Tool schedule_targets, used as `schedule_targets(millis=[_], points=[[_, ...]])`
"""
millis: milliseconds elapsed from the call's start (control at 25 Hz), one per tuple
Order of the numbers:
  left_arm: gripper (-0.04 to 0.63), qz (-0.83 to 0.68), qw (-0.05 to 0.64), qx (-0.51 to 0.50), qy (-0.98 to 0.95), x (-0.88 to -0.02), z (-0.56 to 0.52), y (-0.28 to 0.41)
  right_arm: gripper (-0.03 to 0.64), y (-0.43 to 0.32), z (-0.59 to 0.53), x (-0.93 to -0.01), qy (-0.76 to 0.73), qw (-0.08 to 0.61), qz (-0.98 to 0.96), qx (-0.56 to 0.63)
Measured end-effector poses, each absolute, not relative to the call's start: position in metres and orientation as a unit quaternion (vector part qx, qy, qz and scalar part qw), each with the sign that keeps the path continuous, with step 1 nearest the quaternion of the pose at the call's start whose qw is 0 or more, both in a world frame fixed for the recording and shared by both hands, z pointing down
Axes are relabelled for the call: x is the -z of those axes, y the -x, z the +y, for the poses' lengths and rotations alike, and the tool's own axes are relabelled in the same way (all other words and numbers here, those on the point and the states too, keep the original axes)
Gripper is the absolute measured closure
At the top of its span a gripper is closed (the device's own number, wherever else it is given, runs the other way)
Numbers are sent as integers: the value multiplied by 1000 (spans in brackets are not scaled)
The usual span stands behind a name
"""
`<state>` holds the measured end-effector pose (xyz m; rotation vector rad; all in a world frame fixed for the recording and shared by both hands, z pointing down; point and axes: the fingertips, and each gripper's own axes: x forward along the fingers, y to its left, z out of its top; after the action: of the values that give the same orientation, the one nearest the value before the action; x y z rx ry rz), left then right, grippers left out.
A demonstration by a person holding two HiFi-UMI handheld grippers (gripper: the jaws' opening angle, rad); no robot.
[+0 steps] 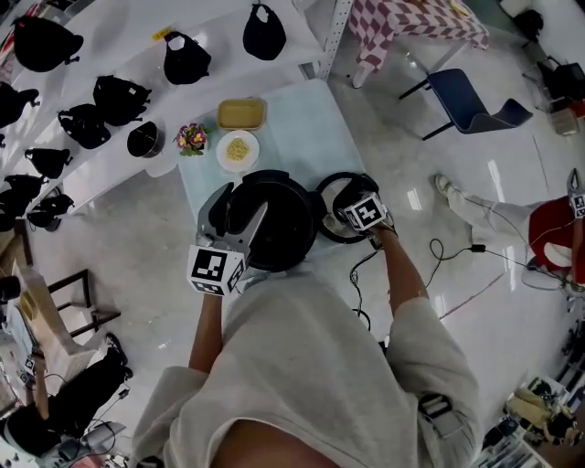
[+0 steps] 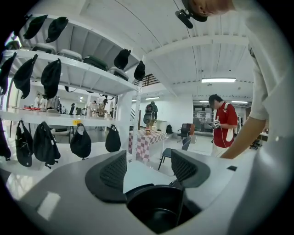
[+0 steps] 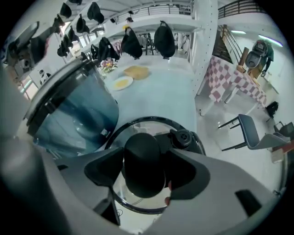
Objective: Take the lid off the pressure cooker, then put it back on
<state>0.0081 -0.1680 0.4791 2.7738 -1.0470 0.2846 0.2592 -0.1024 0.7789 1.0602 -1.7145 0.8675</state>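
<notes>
Black pressure cooker (image 1: 274,222) open, upright; glass lid (image 1: 331,206), black knob, off, just beside it.

Looks like a large open hall fitted out as a mock shop or test lab (hard to say which): white shelving (image 2: 92,75) hung with black bags (image 2: 81,143); glossy white floor (image 1: 494,210) with a trailing cable (image 1: 431,249); checked-cloth table (image 1: 411,23); strip lights (image 2: 218,80).

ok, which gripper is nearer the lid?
Right. Right gripper is shut on the lid by its knob, beside the cooker; left gripper is over the cooker's far side, jaws apart.
</notes>
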Motion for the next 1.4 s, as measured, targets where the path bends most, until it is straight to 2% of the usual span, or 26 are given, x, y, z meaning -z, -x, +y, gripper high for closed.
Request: schedule_targets(millis=[360,720,840,1240,1400], points=[[293,-376,83,-99,-917,-479,-172,12,316,-264,-94,-803,-406,531,-647,-367],[293,-372,81,-106,-919,-483,-172,13,337,-257,-101,-802,-391,539,-659,-350],[293,-371,78,-105,-919,-480,-172,14,341,-267,-92,-799,-395,561,-634,-356],[293,-379,77,-96,-917,-477,-181,29,342,-253,-85,-771,-413,482,-679,-370],[293,-365,77,-92,-923,-476,-182,21,342,-256,-76,-742,-421,470,-686,-362]])
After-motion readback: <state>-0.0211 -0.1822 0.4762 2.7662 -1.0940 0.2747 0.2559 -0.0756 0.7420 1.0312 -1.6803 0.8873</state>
